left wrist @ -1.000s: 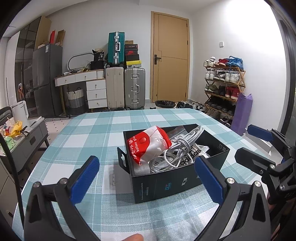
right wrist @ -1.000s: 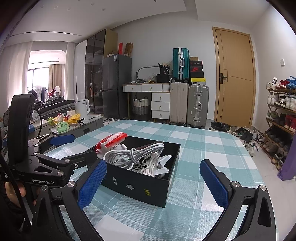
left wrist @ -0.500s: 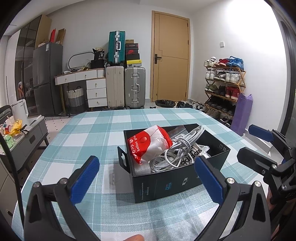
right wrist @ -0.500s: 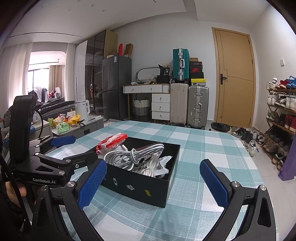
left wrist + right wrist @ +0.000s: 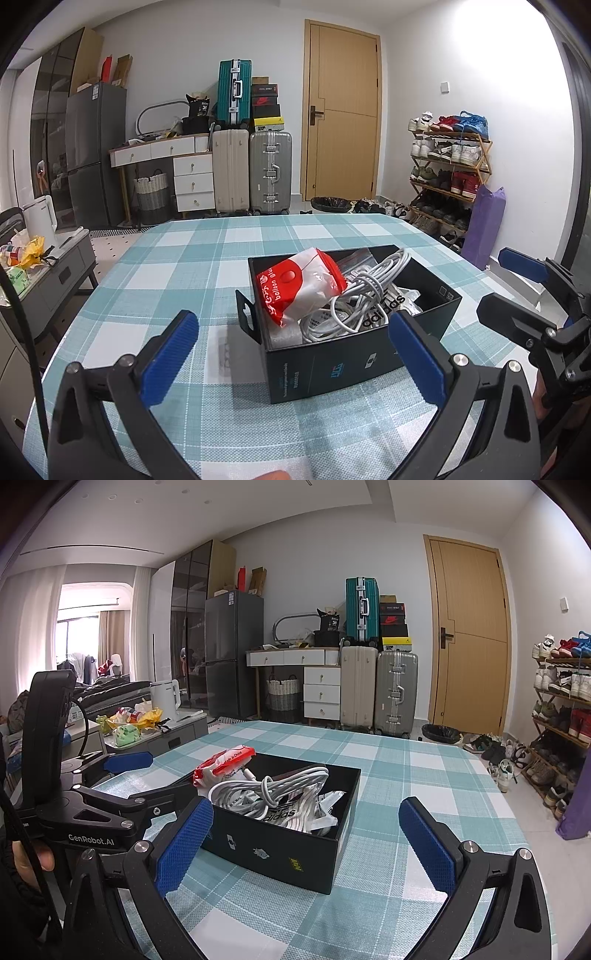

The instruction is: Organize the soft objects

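Note:
A black open box sits on the checked tablecloth. It holds a red and white balloon-glue packet, a coiled white cable and a white bag printed adidas. My left gripper is open and empty, just in front of the box. My right gripper is open and empty, at the box's near right side. Each gripper shows in the other's view, the right one and the left one.
The teal and white checked table stretches beyond the box. Behind it stand suitcases, a white drawer desk, a wooden door and a shoe rack. A low grey cabinet stands left.

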Tool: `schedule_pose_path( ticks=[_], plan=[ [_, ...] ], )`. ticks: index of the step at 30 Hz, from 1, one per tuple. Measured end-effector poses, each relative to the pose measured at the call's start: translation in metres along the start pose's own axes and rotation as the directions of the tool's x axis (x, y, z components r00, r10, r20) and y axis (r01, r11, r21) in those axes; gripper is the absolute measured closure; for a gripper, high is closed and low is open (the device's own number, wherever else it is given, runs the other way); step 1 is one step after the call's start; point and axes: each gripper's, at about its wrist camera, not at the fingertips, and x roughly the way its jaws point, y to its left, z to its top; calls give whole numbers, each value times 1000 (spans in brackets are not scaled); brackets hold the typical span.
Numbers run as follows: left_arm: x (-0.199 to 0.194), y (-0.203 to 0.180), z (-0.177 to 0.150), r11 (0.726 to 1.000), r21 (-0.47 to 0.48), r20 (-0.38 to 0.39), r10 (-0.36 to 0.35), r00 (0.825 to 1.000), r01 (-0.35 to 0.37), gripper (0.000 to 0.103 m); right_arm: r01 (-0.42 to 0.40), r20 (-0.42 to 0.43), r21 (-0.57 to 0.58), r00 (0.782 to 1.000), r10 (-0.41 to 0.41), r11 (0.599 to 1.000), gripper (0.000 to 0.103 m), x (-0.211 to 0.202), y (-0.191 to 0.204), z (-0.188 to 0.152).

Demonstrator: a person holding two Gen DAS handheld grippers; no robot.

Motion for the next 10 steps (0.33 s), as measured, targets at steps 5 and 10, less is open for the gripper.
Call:
schedule_pose_path(
  ticks=[5,10],
  plan=[
    [0,1,0,1000,-1,3,-1,1000,1,0,-1,-2,0,1000,1,1000,1,0,0,0],
    [-1,0,0,1000,3,13,1,1000,-1,0,-1,-1,1,1000,1,1000,1,0,0,0]
  ],
)
